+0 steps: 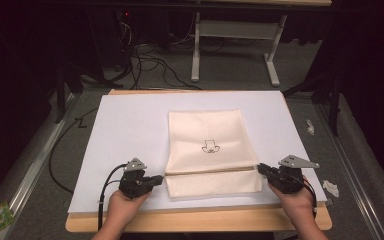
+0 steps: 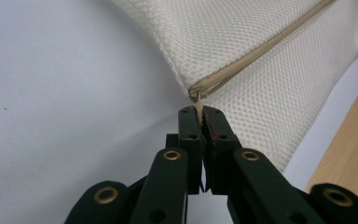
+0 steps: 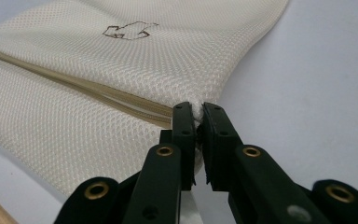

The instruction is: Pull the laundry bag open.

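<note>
A cream mesh bag (image 1: 207, 150) with a small dark drawing (image 1: 210, 146) lies flat on the white board (image 1: 130, 130). A tan zipper (image 1: 210, 171) crosses it near its front end. My left gripper (image 1: 161, 178) is at the zipper's left end, shut on the zipper pull (image 2: 198, 106). At the bag's right edge my right gripper (image 1: 260, 168) is shut on the mesh (image 3: 196, 112) where the zipper ends. In the right gripper view the zipper (image 3: 74, 86) runs off to the left and the drawing (image 3: 129, 30) lies beyond it.
The board rests on a wooden table (image 1: 205, 220) whose front edge shows below it. Beyond the table stand white frame legs (image 1: 196, 45) and loose cables (image 1: 150, 65) on the grey floor. Crumpled paper scraps (image 1: 331, 188) lie to the right.
</note>
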Demonstrator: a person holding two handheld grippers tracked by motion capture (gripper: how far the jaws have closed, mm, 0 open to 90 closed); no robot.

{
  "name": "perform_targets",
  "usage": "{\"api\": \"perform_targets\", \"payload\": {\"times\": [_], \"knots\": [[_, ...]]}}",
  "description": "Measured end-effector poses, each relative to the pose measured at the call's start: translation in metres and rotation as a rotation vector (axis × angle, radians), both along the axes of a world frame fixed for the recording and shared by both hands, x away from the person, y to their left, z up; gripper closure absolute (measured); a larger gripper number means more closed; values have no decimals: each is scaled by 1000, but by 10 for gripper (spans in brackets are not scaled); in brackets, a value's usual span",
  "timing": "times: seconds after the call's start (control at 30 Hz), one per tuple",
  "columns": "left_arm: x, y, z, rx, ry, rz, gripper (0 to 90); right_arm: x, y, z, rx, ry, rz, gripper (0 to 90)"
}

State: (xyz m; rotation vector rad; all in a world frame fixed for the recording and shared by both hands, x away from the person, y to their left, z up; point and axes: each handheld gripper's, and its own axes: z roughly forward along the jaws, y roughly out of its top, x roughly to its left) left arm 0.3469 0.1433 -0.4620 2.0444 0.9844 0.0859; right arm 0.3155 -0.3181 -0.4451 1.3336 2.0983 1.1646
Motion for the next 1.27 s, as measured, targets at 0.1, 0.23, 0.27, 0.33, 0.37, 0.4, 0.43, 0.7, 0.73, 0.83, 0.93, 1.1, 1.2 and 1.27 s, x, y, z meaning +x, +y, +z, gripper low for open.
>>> {"api": "perform_targets", "payload": {"times": [0.1,0.23,0.27,0.33,0.37,0.4,0.43,0.7,0.73,0.83,0.93,1.1,1.2,1.27], "knots": [[-1,1,2,5,-18,18,873,-1,1,-1,-5,7,16,850],[-1,4,3,2,-22,28,873,-3,3,1,-2,-2,30,849],[-1,4,3,0,-22,29,873,-3,4,1,-5,-6,36,848],[-2,5,3,-4,-18,31,870,-4,4,0,-3,-2,40,843],[-2,6,3,-13,-17,36,865,-4,5,0,-7,-6,49,832],[-3,6,3,-26,-20,34,840,-5,5,0,-14,-6,61,802],[-4,7,4,-40,-38,28,767,-5,6,-1,-14,-10,71,759],[0,38,16,45,-267,219,268,2,-22,0,-2,-28,-87,189],[0,38,16,45,-267,219,216,2,-22,0,-2,-28,-87,189],[1,57,21,96,-314,302,153,3,-61,-3,-12,-21,-187,161],[1,70,24,70,-318,341,117,2,-78,-6,10,-16,-245,155],[5,65,20,88,-281,314,88,3,-72,-2,14,-47,-230,155],[4,60,19,108,-277,292,89,3,-66,-3,-11,-44,-212,155],[3,58,19,116,-276,283,87,3,-64,-2,-17,-46,-207,155]]}}
